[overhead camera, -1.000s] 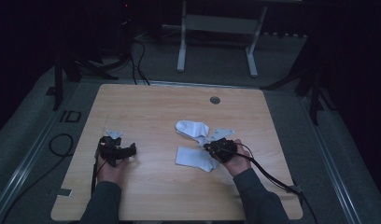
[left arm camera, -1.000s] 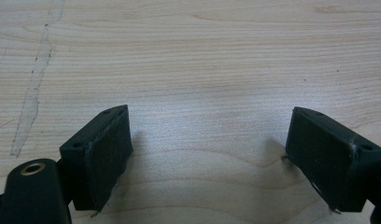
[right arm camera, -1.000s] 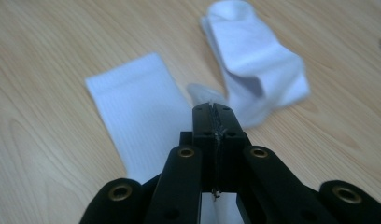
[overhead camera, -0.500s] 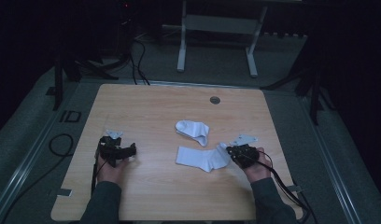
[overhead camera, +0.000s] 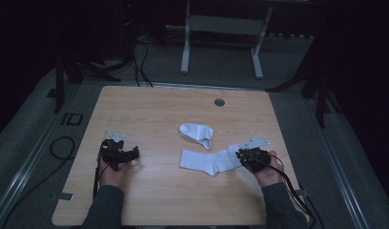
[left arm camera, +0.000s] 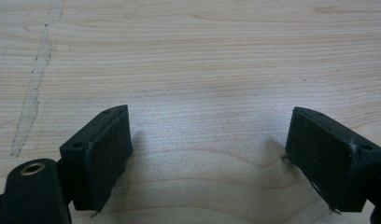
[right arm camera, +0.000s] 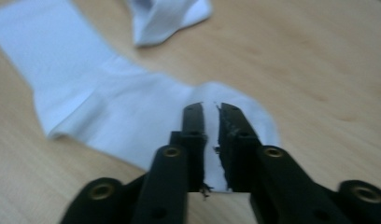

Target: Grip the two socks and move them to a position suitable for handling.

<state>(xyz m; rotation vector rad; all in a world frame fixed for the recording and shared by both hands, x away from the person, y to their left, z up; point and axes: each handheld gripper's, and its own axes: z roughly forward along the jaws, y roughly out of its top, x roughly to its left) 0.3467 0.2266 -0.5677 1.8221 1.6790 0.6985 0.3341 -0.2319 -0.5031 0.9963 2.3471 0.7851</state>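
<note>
A white sock [overhead camera: 207, 161] lies stretched flat on the wooden table [overhead camera: 154, 109], toe end to the right. A second white sock [overhead camera: 197, 132] sits crumpled just behind it. My right gripper [overhead camera: 242, 156] rests at the flat sock's toe end. In the right gripper view its jaws [right arm camera: 211, 109] have just been opening; a slim gap shows between them, with the sock's toe [right arm camera: 109, 107] under and between them, no longer pinched. The crumpled sock [right arm camera: 167, 16] lies beyond. My left gripper [overhead camera: 134, 153] rests at the table's left, open [left arm camera: 209, 154] over bare wood.
A round grommet [overhead camera: 220, 102] sits near the table's far edge. Cables trail from both grippers off the near edge. A metal stand [overhead camera: 221, 43] and dark floor lie behind the table. Bare wood lies between the two hands.
My right hand has moved right, dragging the sock's toe with it, so the sock now lies stretched out. The left hand has stayed put.
</note>
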